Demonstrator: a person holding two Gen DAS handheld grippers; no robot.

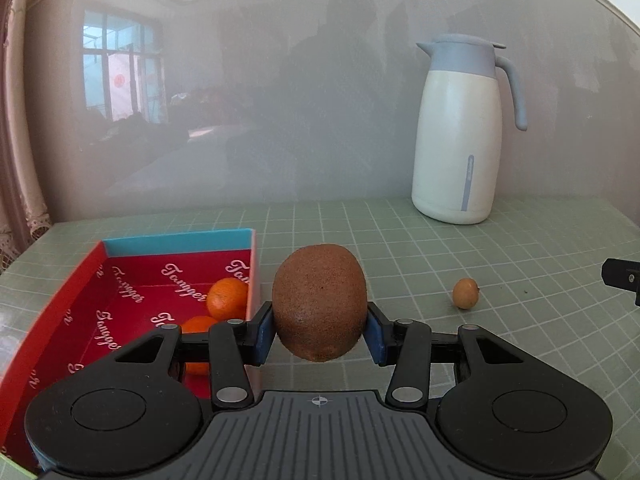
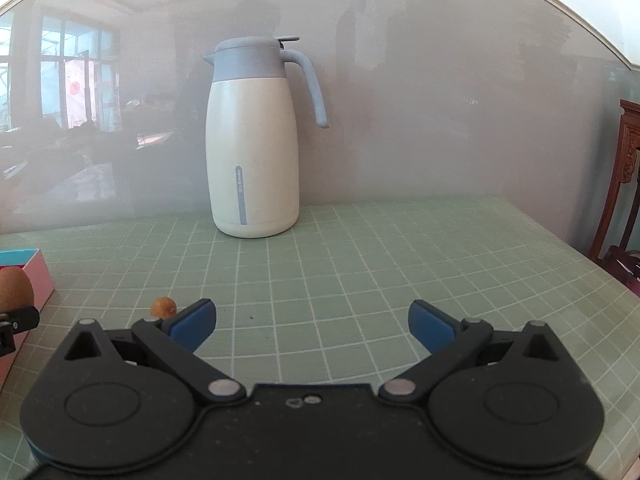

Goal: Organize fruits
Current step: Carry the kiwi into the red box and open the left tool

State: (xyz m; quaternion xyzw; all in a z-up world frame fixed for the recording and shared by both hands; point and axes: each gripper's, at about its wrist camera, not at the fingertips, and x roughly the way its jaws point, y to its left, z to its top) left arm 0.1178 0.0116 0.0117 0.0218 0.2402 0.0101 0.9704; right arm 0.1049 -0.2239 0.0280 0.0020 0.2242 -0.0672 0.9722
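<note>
Kiwi (image 1: pixel 320 302) upright, long axis vertical, clamped in left hand-held gripper (image 1: pixel 320 332).

Green grid-mat table (image 2: pixel 360 264): red box (image 1: pixel 60 320), white jug (image 2: pixel 252 152), small brown fruit (image 1: pixel 465 293) resting on it.

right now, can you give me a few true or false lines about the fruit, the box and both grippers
1. The left gripper is shut on the kiwi. True.
2. The kiwi already lies in the red box. False: it is held in the air beside the box.
3. Two oranges lie in the box. True.
4. The right gripper holds the small brown fruit. False: its fingers are open and empty; the fruit lies on the mat.
5. The jug lies tipped over. False: it stands upright.
</note>
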